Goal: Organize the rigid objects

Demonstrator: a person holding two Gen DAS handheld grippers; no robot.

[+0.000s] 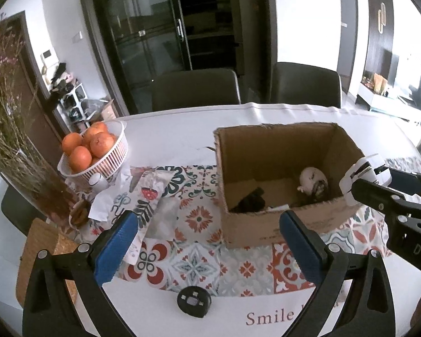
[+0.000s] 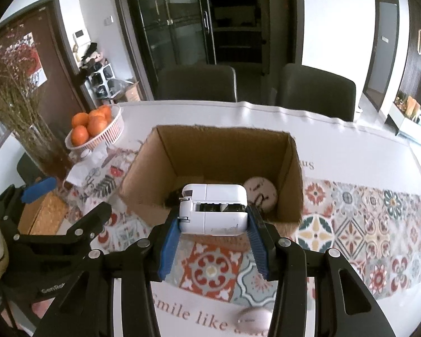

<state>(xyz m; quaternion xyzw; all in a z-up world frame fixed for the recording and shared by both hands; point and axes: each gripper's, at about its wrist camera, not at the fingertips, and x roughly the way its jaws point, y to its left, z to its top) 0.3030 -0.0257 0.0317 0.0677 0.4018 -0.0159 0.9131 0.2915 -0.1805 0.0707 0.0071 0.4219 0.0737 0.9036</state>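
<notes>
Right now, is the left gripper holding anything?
No: the left gripper is open with nothing between its blue pads, while the right gripper holds the white device at the cardboard box.

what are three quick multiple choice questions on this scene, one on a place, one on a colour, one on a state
1. Where is the basket of oranges?
A. inside the box
B. on the table left of the box
C. on a chair

2. What colour is the device in the right gripper?
A. white
B. red
C. green

3. How is the left gripper?
A. shut on the puck
B. shut on the box
C. open, holding nothing

Answers:
1. B, the basket stands on the table beside the box, to its left.
2. A, the shell between the blue pads is white.
3. C, its pads stand wide apart, with the black puck lying free on the table below.
</notes>
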